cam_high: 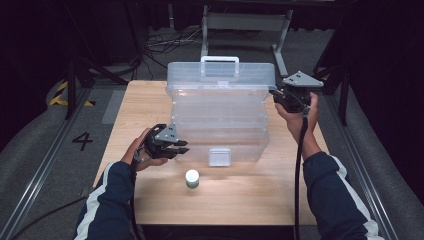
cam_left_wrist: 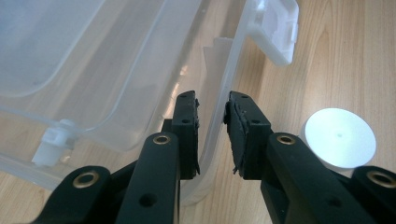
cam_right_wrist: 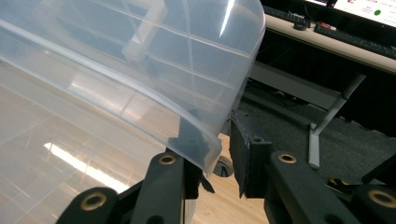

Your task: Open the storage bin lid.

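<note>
A clear plastic storage box (cam_high: 220, 135) stands on the wooden table with its lid (cam_high: 220, 75) raised upright. My left gripper (cam_high: 182, 146) is at the box's front left corner. In the left gripper view its jaws (cam_left_wrist: 212, 105) straddle the thin box wall (cam_left_wrist: 219, 84), with a slim gap still beside the left pad. My right gripper (cam_high: 274, 94) is at the lid's upper right corner. In the right gripper view it (cam_right_wrist: 212, 126) straddles the lid edge (cam_right_wrist: 140, 56), one jaw seen through the plastic. A small white-capped jar (cam_high: 192, 178) (cam_left_wrist: 338, 137) stands in front of the box.
The box has a white front latch (cam_high: 219, 156) (cam_left_wrist: 275, 28) and a handle (cam_high: 219, 62) on the lid. Bare table (cam_high: 145, 105) lies left of the box. A metal stand (cam_high: 245, 22) and cables sit on the floor behind.
</note>
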The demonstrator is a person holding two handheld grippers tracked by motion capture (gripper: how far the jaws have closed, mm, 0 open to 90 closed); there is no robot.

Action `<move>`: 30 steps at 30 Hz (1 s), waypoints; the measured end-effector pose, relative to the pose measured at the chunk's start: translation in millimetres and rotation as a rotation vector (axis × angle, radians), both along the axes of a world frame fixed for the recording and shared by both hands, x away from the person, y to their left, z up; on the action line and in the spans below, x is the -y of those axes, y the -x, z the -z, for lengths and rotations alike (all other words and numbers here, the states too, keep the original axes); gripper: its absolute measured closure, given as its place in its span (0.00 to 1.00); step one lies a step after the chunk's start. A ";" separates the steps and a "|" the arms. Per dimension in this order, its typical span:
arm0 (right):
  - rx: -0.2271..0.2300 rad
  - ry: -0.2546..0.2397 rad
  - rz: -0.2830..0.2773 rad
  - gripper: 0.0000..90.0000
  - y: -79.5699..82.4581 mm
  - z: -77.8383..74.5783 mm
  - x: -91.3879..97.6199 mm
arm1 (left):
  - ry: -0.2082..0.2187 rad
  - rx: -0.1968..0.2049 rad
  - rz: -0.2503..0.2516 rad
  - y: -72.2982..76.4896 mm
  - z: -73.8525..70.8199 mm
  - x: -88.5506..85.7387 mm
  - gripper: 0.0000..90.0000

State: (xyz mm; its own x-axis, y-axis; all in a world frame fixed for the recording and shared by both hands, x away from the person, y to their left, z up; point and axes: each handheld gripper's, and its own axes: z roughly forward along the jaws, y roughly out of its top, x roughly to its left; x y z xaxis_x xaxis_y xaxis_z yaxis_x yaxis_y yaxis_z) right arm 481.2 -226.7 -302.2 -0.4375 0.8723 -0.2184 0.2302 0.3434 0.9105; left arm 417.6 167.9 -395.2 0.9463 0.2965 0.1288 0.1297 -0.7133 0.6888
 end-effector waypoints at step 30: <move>-0.057 0.005 0.026 0.85 -11.0 -11.0 -5.4 | 0.033 0.007 0.023 0.0 -3.2 -14.3 0.88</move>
